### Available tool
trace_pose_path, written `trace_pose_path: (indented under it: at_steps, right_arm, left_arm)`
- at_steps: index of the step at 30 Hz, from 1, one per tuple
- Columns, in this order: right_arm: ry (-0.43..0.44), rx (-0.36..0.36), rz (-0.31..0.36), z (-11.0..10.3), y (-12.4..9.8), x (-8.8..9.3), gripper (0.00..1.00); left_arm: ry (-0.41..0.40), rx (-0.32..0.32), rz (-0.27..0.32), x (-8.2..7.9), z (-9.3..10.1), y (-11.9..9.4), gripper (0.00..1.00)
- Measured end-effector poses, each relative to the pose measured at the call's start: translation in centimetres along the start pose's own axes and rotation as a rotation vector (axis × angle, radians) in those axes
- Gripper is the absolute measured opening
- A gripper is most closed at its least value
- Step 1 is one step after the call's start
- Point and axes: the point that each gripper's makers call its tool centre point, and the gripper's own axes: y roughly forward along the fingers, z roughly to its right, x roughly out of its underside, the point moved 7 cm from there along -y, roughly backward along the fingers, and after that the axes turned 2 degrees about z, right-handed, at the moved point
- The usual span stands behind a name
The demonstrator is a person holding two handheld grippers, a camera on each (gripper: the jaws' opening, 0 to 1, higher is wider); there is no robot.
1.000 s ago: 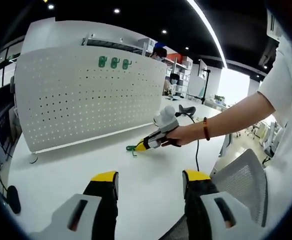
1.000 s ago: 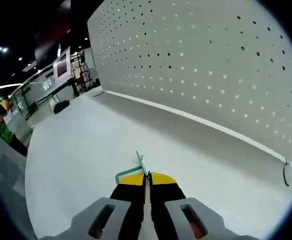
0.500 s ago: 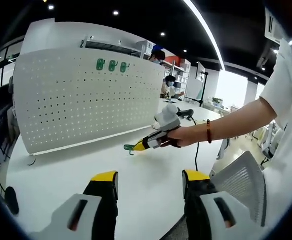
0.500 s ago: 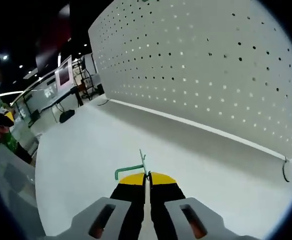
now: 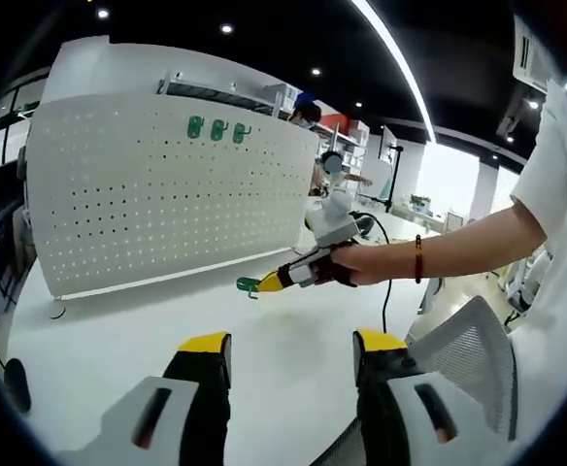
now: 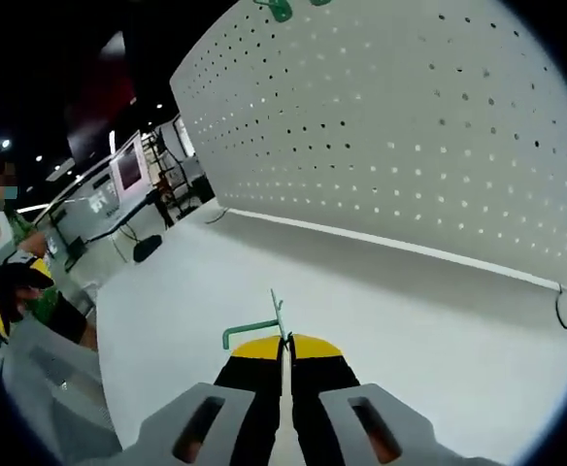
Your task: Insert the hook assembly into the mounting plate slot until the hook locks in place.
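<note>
Left gripper view: a large white pegboard mounting plate (image 5: 167, 184) is seen standing upright on the white tabletop (image 5: 264, 359), on the far left of the scene. Three green hooks (image 5: 217, 128) are hung in a row near its top edge. The right gripper (image 5: 267, 282) is seen from the side, held in a person's hand (image 5: 347, 264) above the tabletop, to the right of the plate and apart from it. A small green hook assembly (image 5: 249, 284) is seen projecting from its yellow tips toward the plate. The left gripper (image 5: 288, 349) is shown at the near edge with its yellow-tipped fingers (image 5: 204, 344) spread wide and nothing between them. A grey mesh chair back (image 5: 468, 359) is seen at the near right.

In the right gripper view, the plate (image 6: 400, 136) is seen close, with its rows of small holes and two of the hung hooks (image 6: 282, 9) at the top. The gripper (image 6: 285, 342) is closed, its yellow-tipped fingers (image 6: 254, 348) pressed together on the hook assembly (image 6: 259, 325). The assembly is shown as a thin green bent wire: a bar running left from the tips with a short downturned end, and a slim upright stem rising just above the tips. It is held clear of the tabletop (image 6: 361, 301) and short of the plate.
</note>
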Motion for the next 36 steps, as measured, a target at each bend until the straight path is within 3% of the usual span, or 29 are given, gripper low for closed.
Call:
trace_pose_path:
  at_steps: [12, 16, 26, 36]
  right_arm:
    - [0.004, -0.012, -0.007, -2.2, -1.1, -0.5, 0.0]
    - [0.02, -0.023, 0.02, -2.9, -1.7, -0.8, 0.0]
    - [0.027, -0.041, -0.011, -4.6, -3.1, -0.8, 0.0]
    - [0.038, -0.075, -0.012, -6.1, -4.1, -0.8, 0.0]
  left_arm:
    - [0.012, 0.011, 0.011, -0.1, -0.1, 0.0, 0.5]
    - [0.008, 0.015, 0.019, -0.3, -0.1, 0.1, 0.51]
    - [0.032, 0.032, 0.018, -0.5, 0.2, 0.3, 0.52]
    - [0.083, 0.042, -0.016, -0.1, 0.7, 0.6, 0.52]
